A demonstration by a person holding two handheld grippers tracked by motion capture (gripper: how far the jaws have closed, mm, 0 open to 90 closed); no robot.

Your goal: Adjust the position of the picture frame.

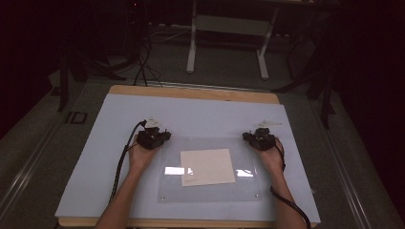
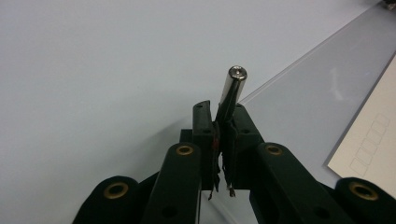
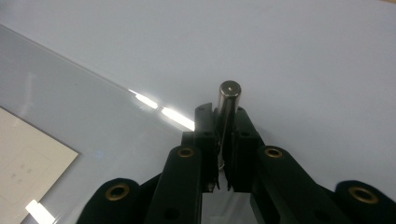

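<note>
Counter (image 1: 95,157): covered by a pale blue-white sheet, with bare wood left showing along the 12 o'clock edge.
Clear plate (image 1: 172,191): laid flat on the sheet toward 6 o'clock of the counter's middle; glare is reflected off it at two spots.
Cream card (image 1: 207,166): laid on the clear plate near its middle, slightly skewed; faint printed boxes are seen on it in the left gripper view (image 2: 373,140).
Left tongs (image 1: 154,137): held at the plate's 10 o'clock corner, over the sheet just beside the plate edge; clenched on a metal rod.
Left metal rod (image 2: 232,91): gripped between the jaws, its shiny rounded end projected past the tips.
Right tongs (image 1: 260,139): held at the plate's 2 o'clock corner; clenched on a second rod.
Right metal rod (image 3: 227,105): pinched between the jaws, its flat end projected beyond them, above the plate's edge.
</note>
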